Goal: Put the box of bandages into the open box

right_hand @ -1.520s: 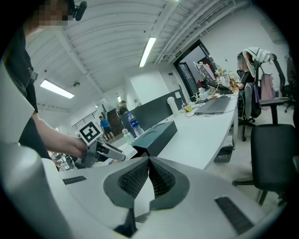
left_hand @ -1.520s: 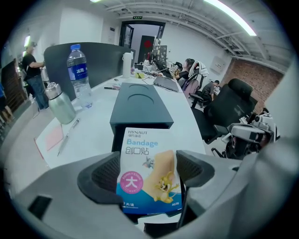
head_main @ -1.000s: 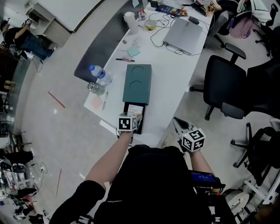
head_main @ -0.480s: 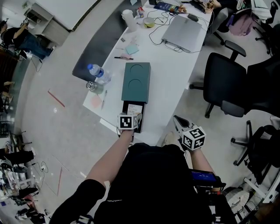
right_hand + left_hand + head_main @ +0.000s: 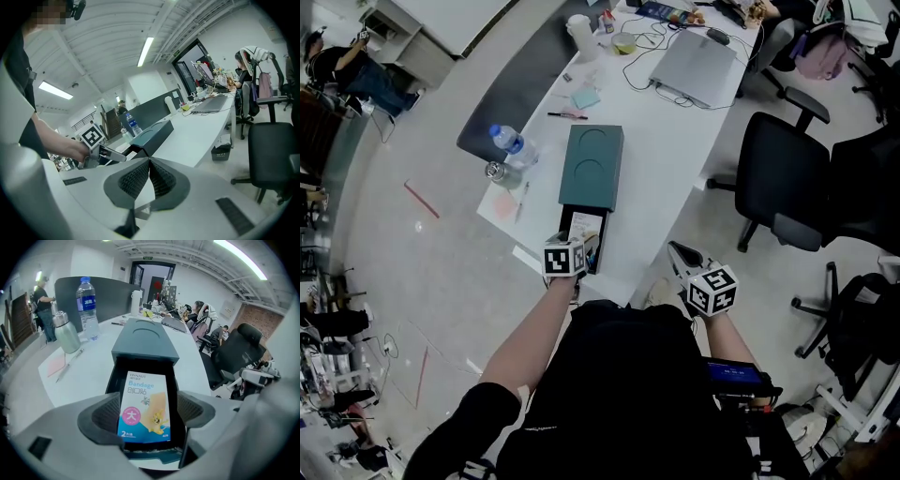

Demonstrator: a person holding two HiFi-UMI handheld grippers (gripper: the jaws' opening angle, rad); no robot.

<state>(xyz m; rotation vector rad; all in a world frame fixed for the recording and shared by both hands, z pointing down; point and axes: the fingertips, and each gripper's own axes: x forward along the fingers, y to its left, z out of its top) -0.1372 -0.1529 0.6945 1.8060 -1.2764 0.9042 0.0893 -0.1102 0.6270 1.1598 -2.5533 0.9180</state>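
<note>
Your left gripper (image 5: 147, 405) only nudged sideways, fingers apart. The white-and-blue cardboard bandage box (image 5: 586, 226) sits in the dark-teal open box (image 5: 144, 341), so basically done. Your right gripper (image 5: 149, 176) is pinched together, idle.

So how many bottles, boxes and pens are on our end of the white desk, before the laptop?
Bottles: 2, a clear plastic water bottle with a blue cap and a silver metal flask.
Boxes: 2, the dark green open box and the blue-and-white box of bandages lying in it.
Pens: 2, a dark pen and a pen by the pink paper.
Total: 6.
</note>
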